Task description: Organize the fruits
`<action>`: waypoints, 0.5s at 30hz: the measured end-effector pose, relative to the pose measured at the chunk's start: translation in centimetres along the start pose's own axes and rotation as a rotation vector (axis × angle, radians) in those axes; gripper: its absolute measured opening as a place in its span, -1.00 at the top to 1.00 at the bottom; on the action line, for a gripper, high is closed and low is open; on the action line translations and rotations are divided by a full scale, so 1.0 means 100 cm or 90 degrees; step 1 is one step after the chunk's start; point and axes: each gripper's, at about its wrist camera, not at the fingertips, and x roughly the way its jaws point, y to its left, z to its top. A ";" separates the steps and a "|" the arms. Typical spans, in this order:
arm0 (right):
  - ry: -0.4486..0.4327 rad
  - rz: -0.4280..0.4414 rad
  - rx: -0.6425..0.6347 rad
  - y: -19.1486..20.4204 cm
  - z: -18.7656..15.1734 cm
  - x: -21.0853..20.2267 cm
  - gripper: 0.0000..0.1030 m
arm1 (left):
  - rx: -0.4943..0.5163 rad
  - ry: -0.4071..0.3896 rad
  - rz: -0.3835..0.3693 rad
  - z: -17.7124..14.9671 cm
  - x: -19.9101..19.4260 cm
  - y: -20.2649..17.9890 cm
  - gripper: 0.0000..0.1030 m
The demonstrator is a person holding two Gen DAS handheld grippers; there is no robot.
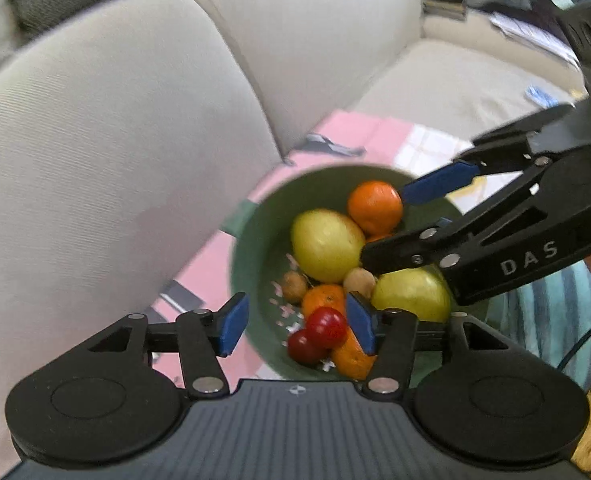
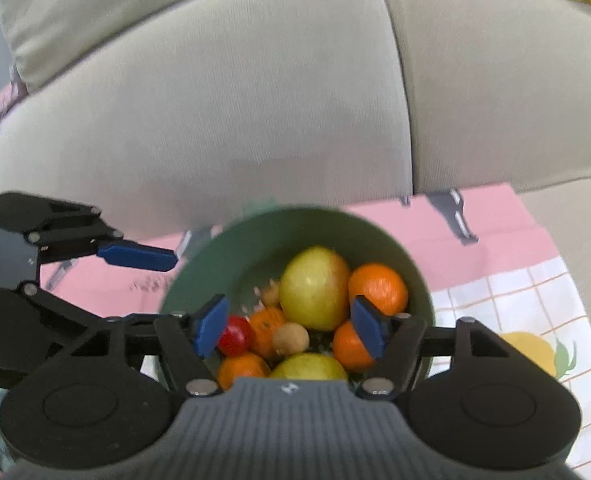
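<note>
A green bowl (image 1: 247,264) holds mixed fruit: two yellow-green apples (image 1: 327,245), several oranges (image 1: 375,207), two small red fruits (image 1: 326,327) and two small brown ones (image 1: 294,286). My left gripper (image 1: 297,328) hangs open above the bowl's near edge, with nothing pressed between its blue pads. My right gripper (image 1: 407,220) reaches in from the right, open over the fruit. In the right wrist view the right gripper (image 2: 291,327) is open above the bowl (image 2: 231,248), over an apple (image 2: 314,288) and a red fruit (image 2: 235,336). The left gripper's blue pad (image 2: 139,256) shows at the left.
The bowl stands on a pink cloth (image 2: 495,240) with a checked, lemon-printed part (image 2: 535,344), spread on a beige sofa seat. Sofa back cushions (image 2: 255,100) rise just behind it. Striped fabric on a person (image 1: 555,312) is at the right.
</note>
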 end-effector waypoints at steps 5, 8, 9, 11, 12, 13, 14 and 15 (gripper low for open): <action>-0.068 -0.008 0.002 0.011 0.010 -0.037 -0.59 | -0.058 -0.064 0.075 0.000 -0.050 0.007 -0.34; -0.102 -0.009 -0.002 0.021 0.012 -0.058 -0.73 | -0.094 -0.105 0.114 -0.003 -0.083 0.009 -0.45; -0.111 -0.010 -0.004 0.023 0.012 -0.064 -0.77 | -0.109 -0.121 0.123 -0.005 -0.095 0.009 -0.49; -0.128 -0.016 -0.011 0.030 0.010 -0.075 -0.85 | -0.133 -0.148 0.137 -0.009 -0.114 0.009 -0.53; -0.134 -0.020 -0.016 0.034 0.009 -0.080 -0.88 | -0.143 -0.159 0.146 -0.011 -0.122 0.008 -0.57; -0.140 -0.027 -0.022 0.039 0.007 -0.085 -0.88 | -0.153 -0.171 0.160 -0.014 -0.131 0.007 -0.60; -0.146 -0.036 -0.032 0.045 0.005 -0.091 -0.88 | -0.161 -0.181 0.171 -0.016 -0.136 0.007 -0.62; -0.150 -0.043 -0.041 0.048 0.002 -0.095 -0.88 | -0.173 -0.196 0.183 -0.019 -0.144 0.005 -0.68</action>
